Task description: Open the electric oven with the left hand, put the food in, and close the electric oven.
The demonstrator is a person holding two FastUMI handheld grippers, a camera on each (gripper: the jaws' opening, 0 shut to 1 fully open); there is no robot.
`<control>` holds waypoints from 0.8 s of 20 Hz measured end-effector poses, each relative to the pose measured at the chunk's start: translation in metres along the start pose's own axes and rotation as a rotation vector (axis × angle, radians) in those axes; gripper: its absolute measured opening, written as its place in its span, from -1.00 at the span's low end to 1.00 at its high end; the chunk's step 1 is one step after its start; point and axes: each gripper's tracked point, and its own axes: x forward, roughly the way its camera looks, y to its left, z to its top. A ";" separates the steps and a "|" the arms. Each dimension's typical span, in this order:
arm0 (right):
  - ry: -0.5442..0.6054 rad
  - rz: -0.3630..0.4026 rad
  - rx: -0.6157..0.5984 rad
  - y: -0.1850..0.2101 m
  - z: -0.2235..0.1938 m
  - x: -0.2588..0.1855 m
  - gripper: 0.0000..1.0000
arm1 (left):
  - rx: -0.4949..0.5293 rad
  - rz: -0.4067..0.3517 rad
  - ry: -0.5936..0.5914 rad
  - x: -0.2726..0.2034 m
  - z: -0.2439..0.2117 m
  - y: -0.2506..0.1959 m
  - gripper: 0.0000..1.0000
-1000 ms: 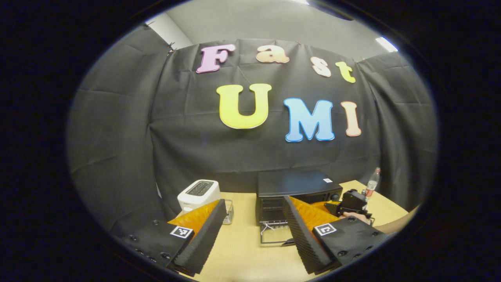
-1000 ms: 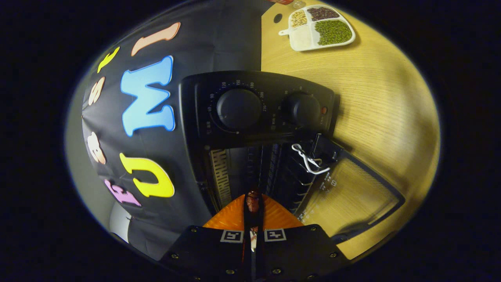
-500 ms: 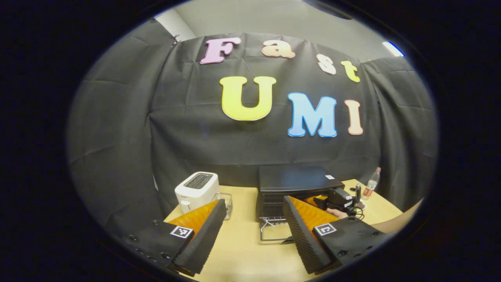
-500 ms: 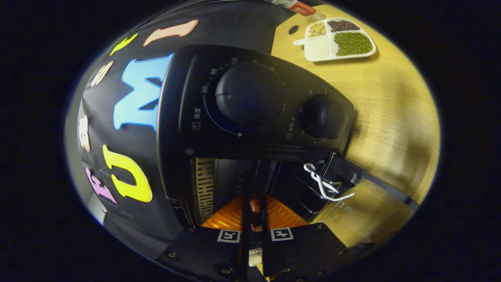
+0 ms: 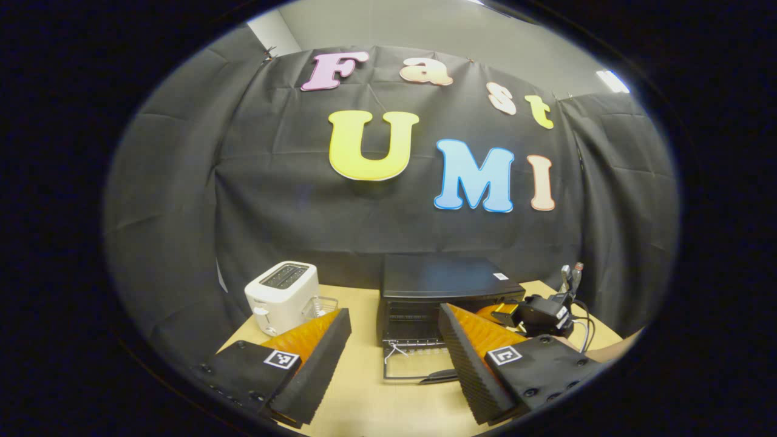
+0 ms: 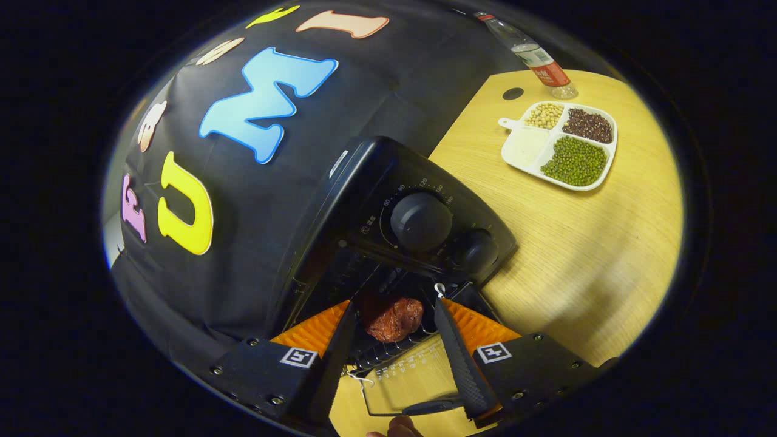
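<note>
Boxy matte-black electric oven point(image 6: 376, 200), glass door point(image 6: 400, 379) dropped flat. Lumpy reddish-brown food point(image 6: 393, 318) lies on its wire rack at 6 o'clock. Right gripper point(image 6: 391, 358) and left gripper point(image 5: 394, 358) both gape wide, empty.

The oven point(image 5: 446, 291) front sits partly hidden behind a gripper finger point(image 5: 470, 358). The bottle point(image 6: 528, 51) top is cut off at the picture's edge.

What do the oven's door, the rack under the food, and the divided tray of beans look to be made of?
Oven door: clear glass, probably, since the table's wood grain shows through it, within a dark frame.
Rack: thin metal wire, apparently, with glinting bars under the food.
Divided tray: glossy white, either plastic or ceramic; the look leaves it open.
</note>
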 end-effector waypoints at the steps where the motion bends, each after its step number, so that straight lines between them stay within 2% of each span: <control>1: 0.000 -0.005 -0.038 -0.003 0.001 -0.008 0.60 | 0.003 -0.006 0.004 0.003 -0.004 -0.004 0.83; 2: 0.005 -0.010 -0.080 -0.005 0.001 -0.016 0.60 | 0.006 -0.014 0.009 0.006 -0.008 -0.008 0.83; 3: 0.004 -0.010 -0.124 -0.006 0.004 -0.027 0.60 | 0.010 -0.026 0.019 0.009 -0.015 -0.014 0.93; 6: -0.035 -0.005 -0.271 -0.007 0.023 -0.066 0.60 | 0.015 -0.075 0.084 0.020 -0.050 -0.036 0.94; 11: -0.155 -0.015 -0.389 -0.007 0.073 -0.134 0.60 | 0.019 -0.129 0.195 0.037 -0.117 -0.076 0.94; 13: -0.198 -0.037 -0.424 -0.013 0.093 -0.155 0.60 | 0.022 -0.150 0.242 0.043 -0.142 -0.092 0.94; 16: -0.269 -0.116 -0.498 -0.028 0.124 -0.179 0.66 | 0.017 -0.153 0.327 0.053 -0.180 -0.105 0.94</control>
